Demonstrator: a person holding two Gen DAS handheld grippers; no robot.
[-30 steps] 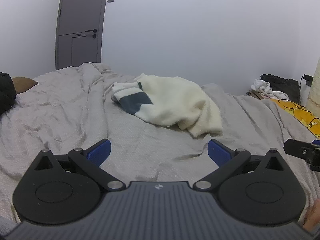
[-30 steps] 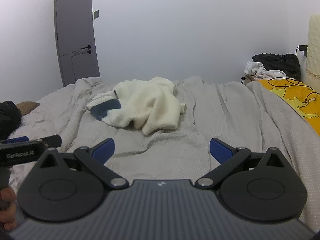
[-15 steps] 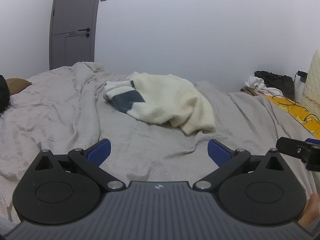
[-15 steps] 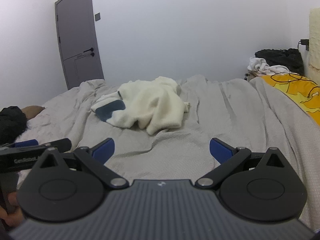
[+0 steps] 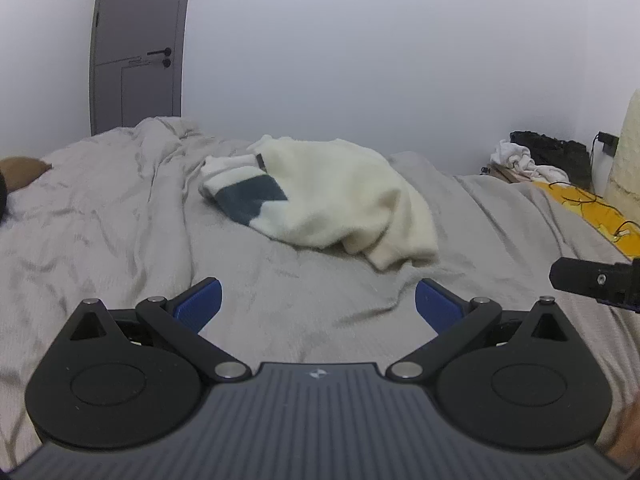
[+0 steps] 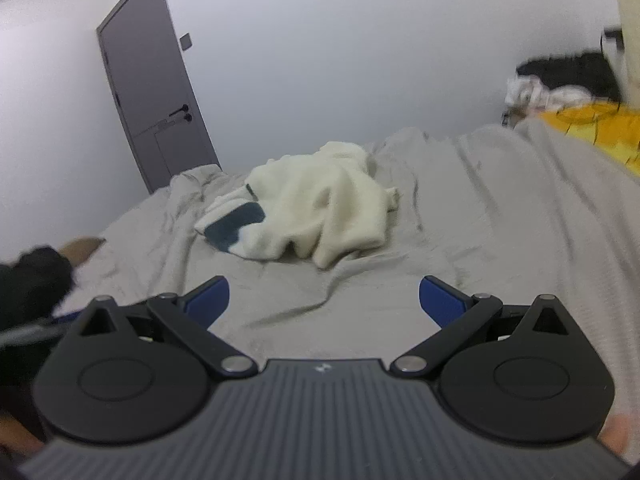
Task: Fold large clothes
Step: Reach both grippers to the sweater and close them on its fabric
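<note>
A cream fleece garment [image 5: 340, 196] with a dark blue-grey patch lies crumpled in a heap in the middle of the grey bedspread [image 5: 120, 240]. In the right wrist view the same garment [image 6: 320, 212] sits ahead and slightly left. My left gripper [image 5: 318, 306] is open over the bedspread, well short of the heap, nothing between its blue pads. My right gripper [image 6: 324, 300] is open too, equally far from the cloth. The right gripper's tip [image 5: 588, 280] pokes in at the right edge of the left wrist view.
A grey door [image 5: 136, 44] stands at the back left. A yellow cloth with cables [image 5: 592, 212] and a pile of white and black clothes [image 5: 536, 158] lie at the right. A dark garment [image 6: 32, 276] and a brown pillow [image 5: 20, 170] sit at the left.
Both grippers have moved forward towards the heap, so it looks larger. The right wrist view has tilted and swung left. Both pairs of fingers stay open.
</note>
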